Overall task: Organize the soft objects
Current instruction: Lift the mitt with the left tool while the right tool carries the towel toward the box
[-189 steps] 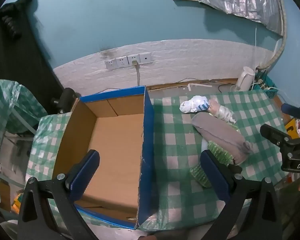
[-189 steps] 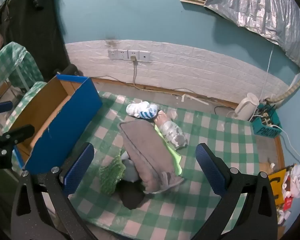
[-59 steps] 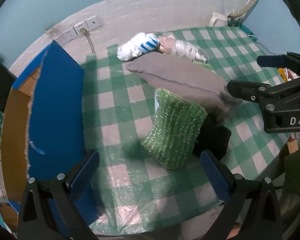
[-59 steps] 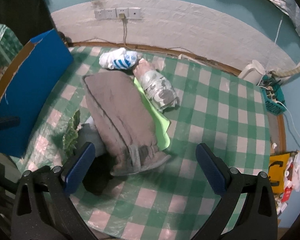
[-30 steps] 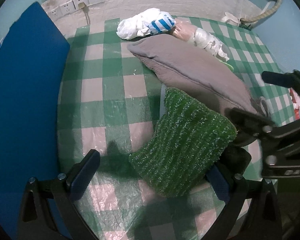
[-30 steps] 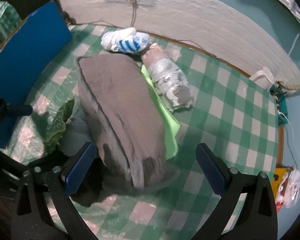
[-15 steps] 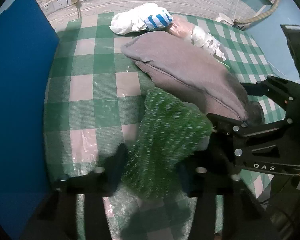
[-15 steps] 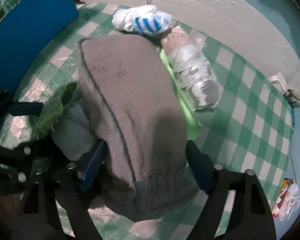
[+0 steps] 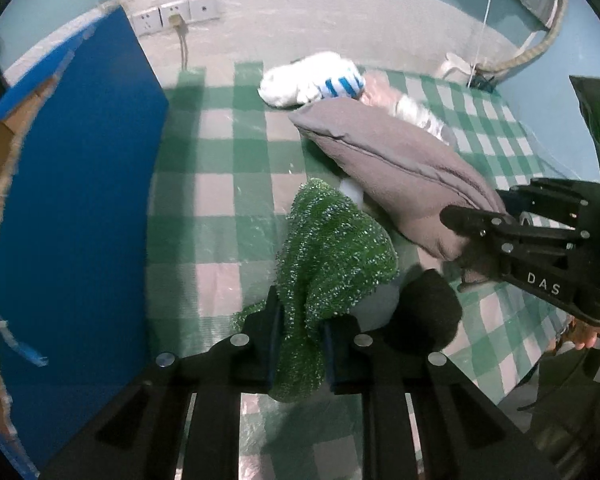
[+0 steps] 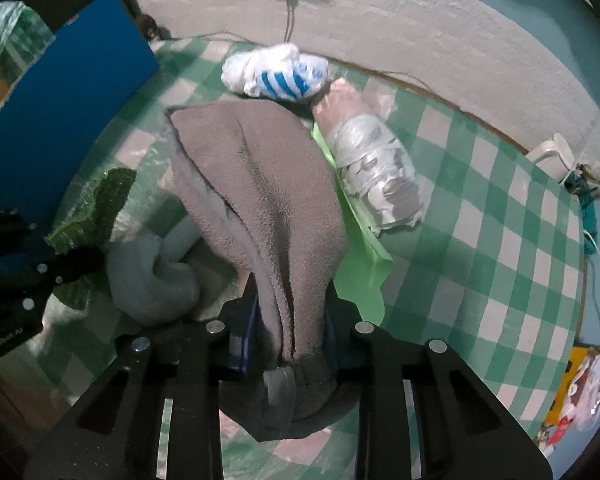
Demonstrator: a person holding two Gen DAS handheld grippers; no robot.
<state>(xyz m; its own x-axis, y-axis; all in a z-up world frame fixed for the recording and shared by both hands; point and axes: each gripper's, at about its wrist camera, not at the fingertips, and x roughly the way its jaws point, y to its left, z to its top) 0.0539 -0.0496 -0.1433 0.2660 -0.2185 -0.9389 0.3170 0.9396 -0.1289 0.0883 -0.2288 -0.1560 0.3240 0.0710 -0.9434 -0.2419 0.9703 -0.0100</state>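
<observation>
The left gripper (image 9: 298, 340) is clamped on the near edge of a sparkly green knitted cloth (image 9: 332, 256), which lies on the green-and-white checked tablecloth (image 9: 220, 216) just right of the blue-sided cardboard box (image 9: 76, 184). The right gripper (image 10: 290, 328) is pinched tight on the near end of a grey fleece garment (image 10: 260, 184). At the far side lie 2 plastic-wrapped bundles: a white-and-blue one (image 10: 274, 72) and a clear-wrapped one (image 10: 370, 164).

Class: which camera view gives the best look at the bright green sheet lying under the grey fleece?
The right wrist view: the bright green sheet sticks out from under the grey fleece beside the plastic-wrapped bundle. In the left wrist view the fleece hides it completely.
</observation>
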